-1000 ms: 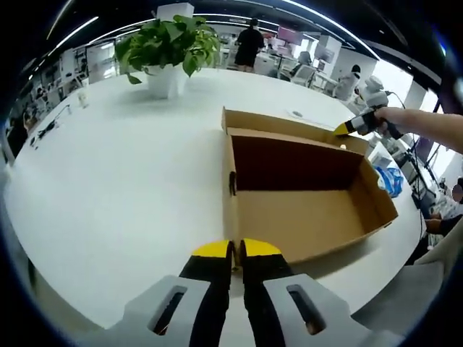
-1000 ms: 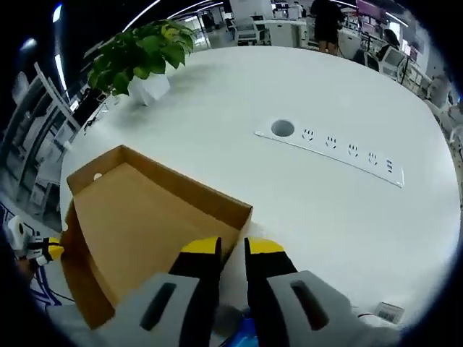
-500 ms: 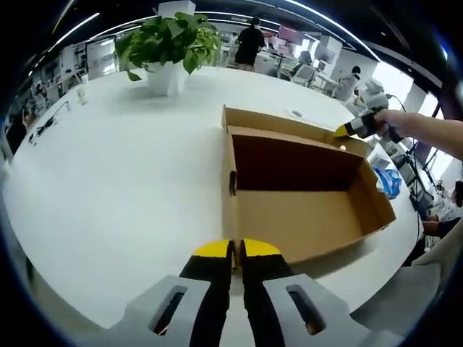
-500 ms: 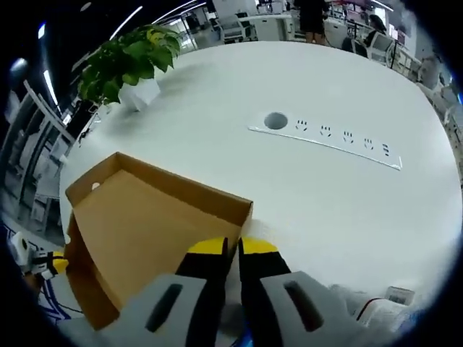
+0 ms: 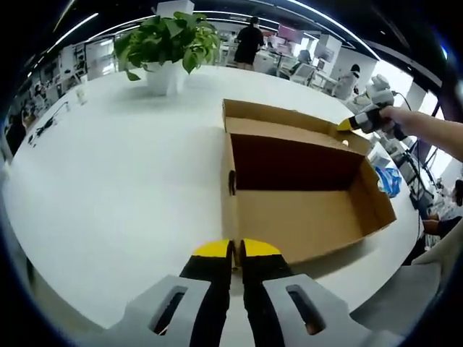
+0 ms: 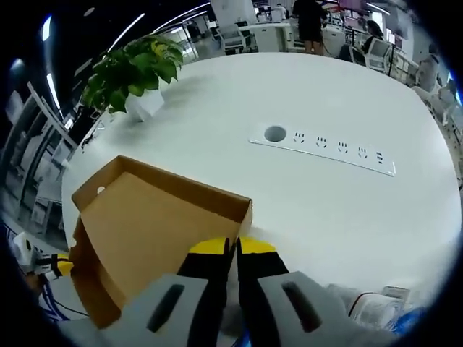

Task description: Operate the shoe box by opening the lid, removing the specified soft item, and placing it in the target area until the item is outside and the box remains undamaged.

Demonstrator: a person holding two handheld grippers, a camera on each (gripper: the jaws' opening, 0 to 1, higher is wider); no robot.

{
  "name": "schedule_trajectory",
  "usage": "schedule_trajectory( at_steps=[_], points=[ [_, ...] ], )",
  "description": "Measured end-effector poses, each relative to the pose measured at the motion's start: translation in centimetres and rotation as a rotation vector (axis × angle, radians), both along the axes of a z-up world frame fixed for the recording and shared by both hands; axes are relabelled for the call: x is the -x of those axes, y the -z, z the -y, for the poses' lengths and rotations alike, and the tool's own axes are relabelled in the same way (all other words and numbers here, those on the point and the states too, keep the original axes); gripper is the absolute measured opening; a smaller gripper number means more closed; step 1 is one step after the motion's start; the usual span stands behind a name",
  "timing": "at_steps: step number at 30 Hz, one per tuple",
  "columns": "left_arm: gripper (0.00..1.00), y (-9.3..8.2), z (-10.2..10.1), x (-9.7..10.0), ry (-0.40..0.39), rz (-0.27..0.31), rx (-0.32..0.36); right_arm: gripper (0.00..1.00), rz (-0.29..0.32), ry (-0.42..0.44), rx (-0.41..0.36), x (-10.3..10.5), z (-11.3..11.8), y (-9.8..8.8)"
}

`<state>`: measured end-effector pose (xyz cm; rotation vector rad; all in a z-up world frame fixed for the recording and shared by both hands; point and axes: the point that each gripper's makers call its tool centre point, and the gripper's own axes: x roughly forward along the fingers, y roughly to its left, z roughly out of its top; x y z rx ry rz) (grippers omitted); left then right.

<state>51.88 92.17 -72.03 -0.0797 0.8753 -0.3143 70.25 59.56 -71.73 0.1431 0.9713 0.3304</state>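
Left gripper view gives us the round white table (image 5: 108, 181) first, running from the near edge out to the office behind. On it lies the brown cardboard shoe box (image 5: 304, 210), open, its inside bare card as far as we can see, with a dark back wall and a small hole in its near left wall. Its lid (image 5: 289, 119) is hinged along the far side and tilted up.

At the far end of the table stands a potted plant (image 5: 170, 43) in a white pot. Off the right edge of the table, past the box, we see something blue and white (image 5: 389, 181); it may be the soft item, but we cannot tell.

The left gripper (image 5: 236, 249) has its yellow-tipped jaws pressed together on the box's near corner edge. The right gripper (image 5: 346, 124) comes in from the right, at the lid's far corner.

In the right gripper view we see the right gripper (image 6: 231, 246) with its jaws closed on the lid's (image 6: 152, 224) rim. A socket strip (image 6: 325, 148) with a round opening is set flush in the table (image 6: 347, 210).

We can read no writing or brand on the box or elsewhere.
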Motion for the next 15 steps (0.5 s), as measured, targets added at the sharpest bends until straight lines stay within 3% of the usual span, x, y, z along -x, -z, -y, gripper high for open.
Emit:
schedule_trajectory(
  at_steps=[15],
  points=[
    [0.01, 0.0, 0.1, 0.0, -0.003, -0.004, 0.011, 0.01, 0.100, -0.004, -0.032, 0.2, 0.0, -3.3]
  ],
)
